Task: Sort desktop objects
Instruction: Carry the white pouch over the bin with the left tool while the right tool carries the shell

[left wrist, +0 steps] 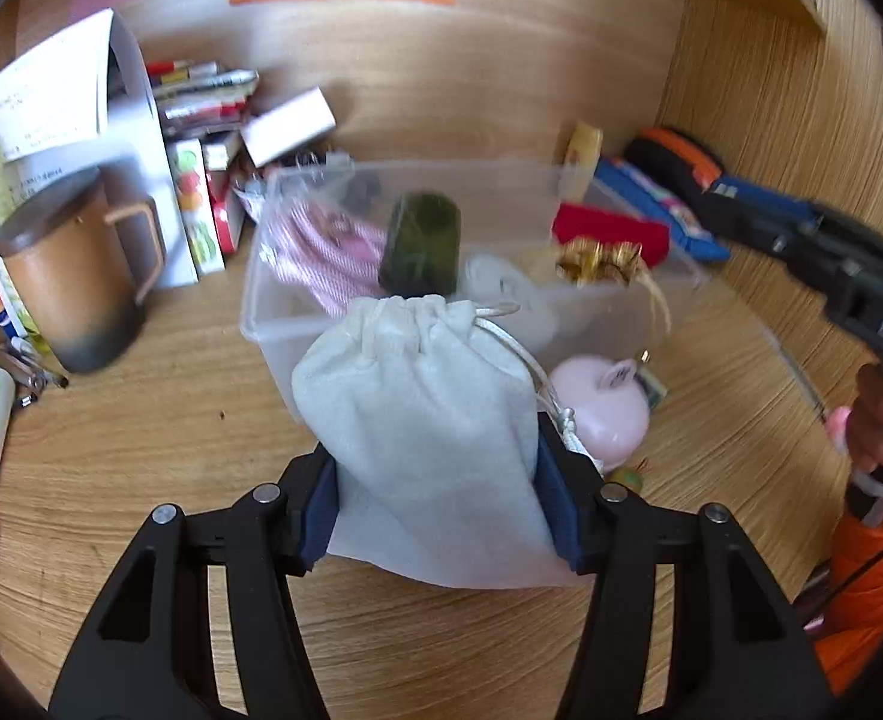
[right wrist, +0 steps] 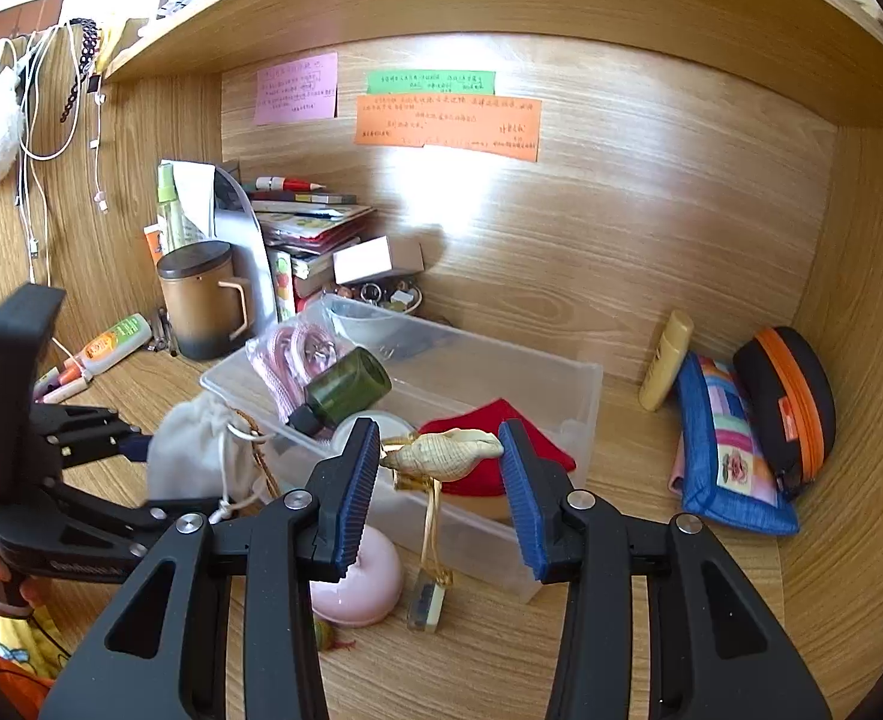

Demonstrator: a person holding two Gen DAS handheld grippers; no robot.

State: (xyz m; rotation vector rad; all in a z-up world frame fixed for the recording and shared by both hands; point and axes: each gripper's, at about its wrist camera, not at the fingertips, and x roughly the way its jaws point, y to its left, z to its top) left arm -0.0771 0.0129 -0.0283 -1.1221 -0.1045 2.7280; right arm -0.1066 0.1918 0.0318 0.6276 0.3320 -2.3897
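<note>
Nearest the left wrist camera: left gripper (left wrist: 438, 498), blue pads pressed against both sides of a grey-white drawstring pouch (left wrist: 423, 414), pouch lifted clear of the wooden desk (left wrist: 141, 468) with its tied neck pointing away toward the bin. No earlier view given, so only the clamped state recorded.

Nearest the right wrist camera: right gripper (right wrist: 440, 489), jaws partly apart, a pale spiral seashell (right wrist: 441, 453) spanning the gap end to end and apparently pinched at its tips, though contact at the right pad is hard to confirm. Hanging below the shell: a straw-coloured cord ending in a small clear tag (right wrist: 426, 603) at desk level.

Just beyond both grippers: pink round case (right wrist: 357, 585) resting on the desk against the near wall of a clear plastic bin (right wrist: 567, 414). Inside the bin: dark green bottle (right wrist: 345, 387) lying tilted, pink striped cord in a plastic bag (right wrist: 288, 354), white round lid, red cloth (right wrist: 501, 438).

Left of the bin: brown lidded mug (right wrist: 201, 300), a squeeze tube lying flat, books and small boxes stacked behind.

Right of the bin, well apart: yellow bottle (right wrist: 666, 360) leaning on the back panel, blue patchwork pouch (right wrist: 729, 456), black case with orange zip (right wrist: 783, 396).

Farthest back, on the rear panel: pink, green and orange paper notes (right wrist: 447, 126).
</note>
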